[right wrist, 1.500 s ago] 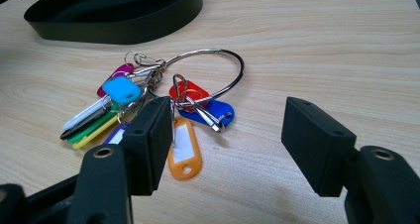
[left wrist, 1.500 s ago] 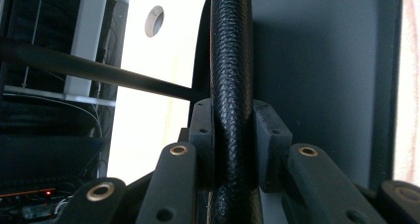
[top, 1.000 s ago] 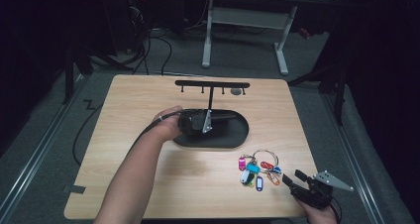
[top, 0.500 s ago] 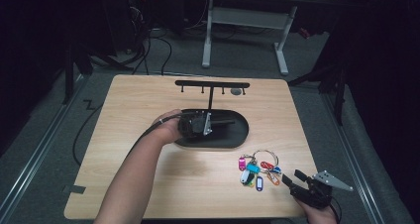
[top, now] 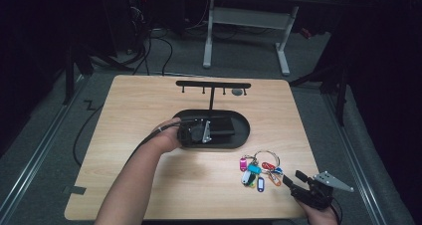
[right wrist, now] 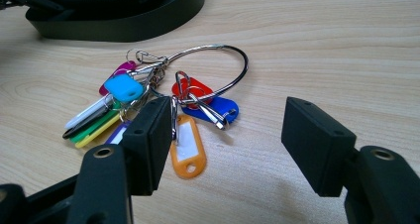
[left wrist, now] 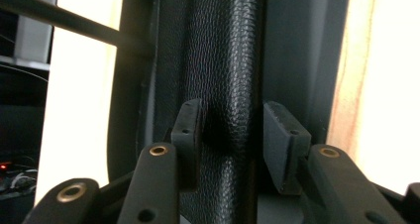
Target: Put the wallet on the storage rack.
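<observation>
A bunch of keys with coloured tags on a big metal ring lies on the wooden table, front right. In the right gripper view the keys lie just beyond my right gripper, whose jaws stand wide apart and hold nothing. That right gripper sits at the table's front right corner. My left gripper lies over the left part of a black oval tray. Its pads press either side of a black leather-textured ridge of that tray.
A black T-shaped key rack with small hooks rises from the tray's back. Behind the table stand a white desk frame and cables on the floor. The left and front middle of the tabletop are bare wood.
</observation>
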Available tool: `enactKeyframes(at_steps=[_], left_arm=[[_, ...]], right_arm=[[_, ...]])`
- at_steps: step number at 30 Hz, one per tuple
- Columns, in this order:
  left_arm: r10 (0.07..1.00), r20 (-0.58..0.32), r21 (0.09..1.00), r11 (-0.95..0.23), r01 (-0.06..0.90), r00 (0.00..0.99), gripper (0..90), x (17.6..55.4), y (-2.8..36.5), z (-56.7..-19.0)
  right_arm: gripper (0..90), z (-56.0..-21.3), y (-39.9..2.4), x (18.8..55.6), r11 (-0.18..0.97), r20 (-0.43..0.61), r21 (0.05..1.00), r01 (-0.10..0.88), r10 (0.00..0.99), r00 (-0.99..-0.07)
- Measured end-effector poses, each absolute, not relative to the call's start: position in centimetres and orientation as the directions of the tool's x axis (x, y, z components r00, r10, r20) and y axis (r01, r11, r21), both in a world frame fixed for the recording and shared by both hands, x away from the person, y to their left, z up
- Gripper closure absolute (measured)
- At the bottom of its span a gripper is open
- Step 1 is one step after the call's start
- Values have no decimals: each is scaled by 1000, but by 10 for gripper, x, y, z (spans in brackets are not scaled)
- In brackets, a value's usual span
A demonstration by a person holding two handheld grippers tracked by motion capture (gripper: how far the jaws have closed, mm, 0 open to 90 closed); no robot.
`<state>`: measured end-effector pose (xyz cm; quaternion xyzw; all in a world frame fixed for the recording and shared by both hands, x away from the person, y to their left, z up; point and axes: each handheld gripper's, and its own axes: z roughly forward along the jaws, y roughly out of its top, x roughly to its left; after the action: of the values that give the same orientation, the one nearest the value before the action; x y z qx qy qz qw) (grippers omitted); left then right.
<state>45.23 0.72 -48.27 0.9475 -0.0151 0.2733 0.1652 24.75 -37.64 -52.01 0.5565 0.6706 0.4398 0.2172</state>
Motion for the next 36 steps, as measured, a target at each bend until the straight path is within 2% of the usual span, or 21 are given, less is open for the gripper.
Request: enactKeyframes(at_steps=[7, 14, 21, 28, 36], left_arm=[[126, 515, 357, -931, -78, 848, 642, 451, 15, -471], [204, 481, 460, -887, -47, 853, 639, 437, 22, -460], [237, 466, 493, -870, -28, 852, 631, 419, 33, -458], [347, 401, 590, -806, 50, 848, 611, 398, 53, -467], [362, 349, 624, -778, 74, 864, 537, 362, 70, -488]], right_arm=[[370, -520, -375, 247, -3, 195, 832, 555, 938, -288], [369, -519, -376, 247, -3, 194, 835, 550, 937, -289], [369, -518, -374, 247, 3, 188, 837, 548, 938, -291], [374, -517, -375, 246, 2, 188, 837, 548, 938, -290], [378, -518, -373, 247, 17, 179, 835, 551, 937, -300]])
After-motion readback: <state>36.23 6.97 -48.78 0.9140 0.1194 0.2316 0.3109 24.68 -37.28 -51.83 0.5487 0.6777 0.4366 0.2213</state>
